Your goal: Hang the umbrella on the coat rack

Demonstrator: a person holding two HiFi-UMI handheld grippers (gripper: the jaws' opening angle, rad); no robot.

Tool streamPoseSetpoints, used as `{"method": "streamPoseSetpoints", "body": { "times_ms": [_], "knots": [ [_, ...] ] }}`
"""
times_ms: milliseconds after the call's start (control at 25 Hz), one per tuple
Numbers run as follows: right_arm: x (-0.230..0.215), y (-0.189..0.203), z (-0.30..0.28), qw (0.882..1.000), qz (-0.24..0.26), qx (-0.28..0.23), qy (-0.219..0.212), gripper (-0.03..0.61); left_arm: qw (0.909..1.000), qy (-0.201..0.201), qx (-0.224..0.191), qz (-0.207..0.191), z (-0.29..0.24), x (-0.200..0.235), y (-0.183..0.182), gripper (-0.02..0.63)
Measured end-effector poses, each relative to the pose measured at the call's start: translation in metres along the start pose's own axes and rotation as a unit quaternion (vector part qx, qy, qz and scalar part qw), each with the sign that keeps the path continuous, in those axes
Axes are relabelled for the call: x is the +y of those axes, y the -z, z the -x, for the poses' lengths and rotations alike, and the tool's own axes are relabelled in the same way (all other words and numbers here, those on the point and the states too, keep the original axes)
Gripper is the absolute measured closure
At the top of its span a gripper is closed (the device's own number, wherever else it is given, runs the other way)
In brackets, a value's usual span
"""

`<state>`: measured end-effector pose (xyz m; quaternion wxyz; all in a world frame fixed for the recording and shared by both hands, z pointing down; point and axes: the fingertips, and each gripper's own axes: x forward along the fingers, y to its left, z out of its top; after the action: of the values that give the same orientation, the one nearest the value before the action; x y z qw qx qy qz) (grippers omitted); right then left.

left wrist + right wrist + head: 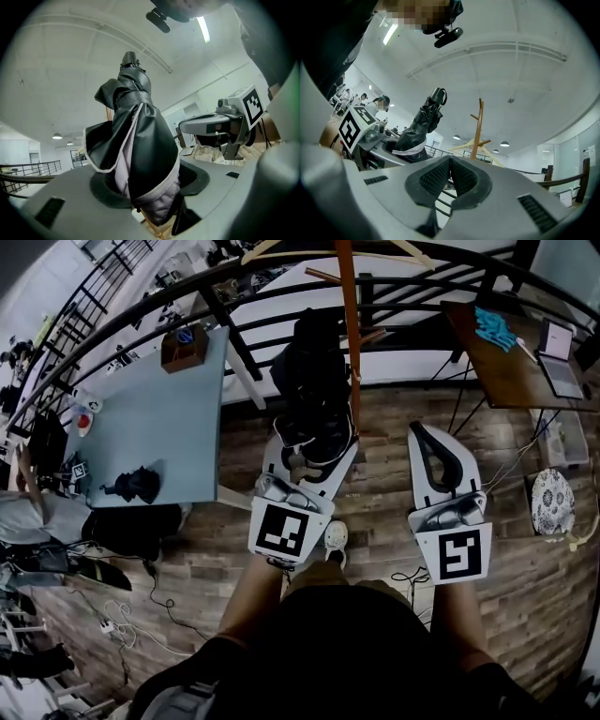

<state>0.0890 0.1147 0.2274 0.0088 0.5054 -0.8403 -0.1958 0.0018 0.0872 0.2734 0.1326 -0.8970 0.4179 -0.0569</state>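
So the left gripper is clamped on the folded black umbrella. Its jaws sit partway apart with the bunched fabric, pale lining and all, squeezed between the pads, and the rest of the umbrella sticks up out of the claw toward the ceiling. The right gripper has its jaws pressed together on nothing and just sits alongside at the lower right of the head view. In that view the umbrella is at top centre, right next to the orange wooden pole of the coat rack. From above I honestly can't tell whether they touch or just overlap. The right gripper view shows the rack standing off to the right of the umbrella with its pegs bare, and the black railing is behind it. Progress-wise I'd say the pickup is done and the umbrella is up at the rack, but nothing is hooked yet. What's left is getting its top end or strap over a peg, letting go, and checking that it hangs.
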Motion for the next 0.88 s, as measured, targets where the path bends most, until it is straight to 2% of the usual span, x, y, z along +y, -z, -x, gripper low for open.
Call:
{"method": "streamPoseSetpoints", "body": {
  "times_ms": [320, 880],
  "knots": [
    [-0.015, 0.013, -0.067, 1.0, -0.002, 0.003, 0.005, 0.549, 0.9997, 0.014, 0.004, 0.018, -0.041, 0.049, 0.016, 0.36],
    [-0.017, 0.015, -0.129, 1.0, 0.009, 0.002, 0.021, 0.548, 0.9993, 0.034, -0.005, 0.015, -0.071, 0.1, 0.029, 0.36]
  ]
}}
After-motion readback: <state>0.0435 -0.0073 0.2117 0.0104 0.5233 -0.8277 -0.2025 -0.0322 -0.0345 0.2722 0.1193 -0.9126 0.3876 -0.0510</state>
